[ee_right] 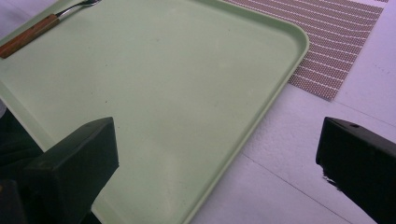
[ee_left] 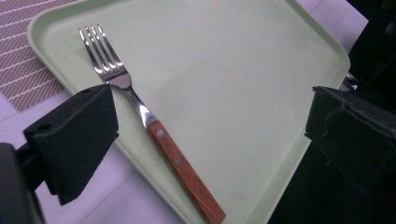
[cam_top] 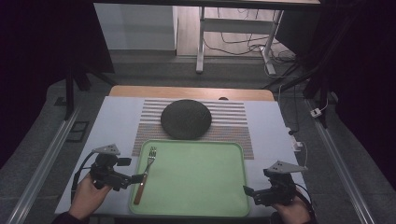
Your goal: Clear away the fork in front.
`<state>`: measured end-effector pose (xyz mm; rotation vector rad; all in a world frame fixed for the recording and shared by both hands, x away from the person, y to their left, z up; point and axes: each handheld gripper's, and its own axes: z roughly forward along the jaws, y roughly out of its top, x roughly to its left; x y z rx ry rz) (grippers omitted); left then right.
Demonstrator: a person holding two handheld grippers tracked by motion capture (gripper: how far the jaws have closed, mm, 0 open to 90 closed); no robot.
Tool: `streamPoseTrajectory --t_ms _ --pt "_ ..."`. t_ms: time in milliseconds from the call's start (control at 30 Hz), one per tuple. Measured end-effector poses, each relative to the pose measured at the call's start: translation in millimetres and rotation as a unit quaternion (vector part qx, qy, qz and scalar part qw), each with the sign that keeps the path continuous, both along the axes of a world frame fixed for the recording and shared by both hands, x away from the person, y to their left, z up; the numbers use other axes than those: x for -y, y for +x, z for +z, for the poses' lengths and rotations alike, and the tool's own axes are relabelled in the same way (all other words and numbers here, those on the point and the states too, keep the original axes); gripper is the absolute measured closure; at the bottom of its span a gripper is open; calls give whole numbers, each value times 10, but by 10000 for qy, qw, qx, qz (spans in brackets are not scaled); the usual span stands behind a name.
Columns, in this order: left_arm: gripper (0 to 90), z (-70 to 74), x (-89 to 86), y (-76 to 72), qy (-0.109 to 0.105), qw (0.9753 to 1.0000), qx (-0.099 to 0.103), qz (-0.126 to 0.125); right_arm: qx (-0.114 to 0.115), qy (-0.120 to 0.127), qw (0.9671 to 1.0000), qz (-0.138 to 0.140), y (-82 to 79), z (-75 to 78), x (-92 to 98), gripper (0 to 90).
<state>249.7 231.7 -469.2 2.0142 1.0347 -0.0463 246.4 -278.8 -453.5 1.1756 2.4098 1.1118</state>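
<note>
Tray (cam_top: 196,186), pale green and rectangular with a raised rim, is taken as the landmark; it lies on the white-covered table (cam_top: 112,121) at the near edge. Along the tray's left side a fork (cam_top: 145,174) is laid flat inside it, with the tines toward the far rim and the wooden handle toward the near rim, close to the left rim. No other item is seen on the tray floor.

Beyond the tray's far rim a striped placemat (cam_top: 233,122) is spread, and its near edge is tucked under or against the tray. A dark round plate (cam_top: 186,119) is set on the placemat, just beyond the far rim and apart from the fork.

The left gripper (cam_top: 134,178) is held by the left hand (cam_top: 88,195) just outside the tray's left rim. In the left gripper view its jaws are seen spread wide on either side of the fork handle, with nothing gripped; contact with the handle cannot be confirmed, and appears unlikely.

The right gripper (cam_top: 248,190) is held by the right hand (cam_top: 293,211) at the tray's near right corner. Its jaws are likewise spread wide and unloaded, one over the tray and one over the bare table beside the rim.

Past the table, desk legs (cam_top: 201,42) and loose cables (cam_top: 243,46) are seen on the floor, well clear of the tray.
</note>
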Motion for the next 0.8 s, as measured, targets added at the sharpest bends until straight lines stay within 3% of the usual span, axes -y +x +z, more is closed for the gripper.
streamPoseTrajectory --t_ms 600,800 --pt "3 -25 -402 -375 -110 9983 127 551 -3 -2 10000 -19 0 1 0 0" --pt "1 -73 -503 -470 -3 9974 72 723 5 14 10000 -31 -1 0 -8 0"
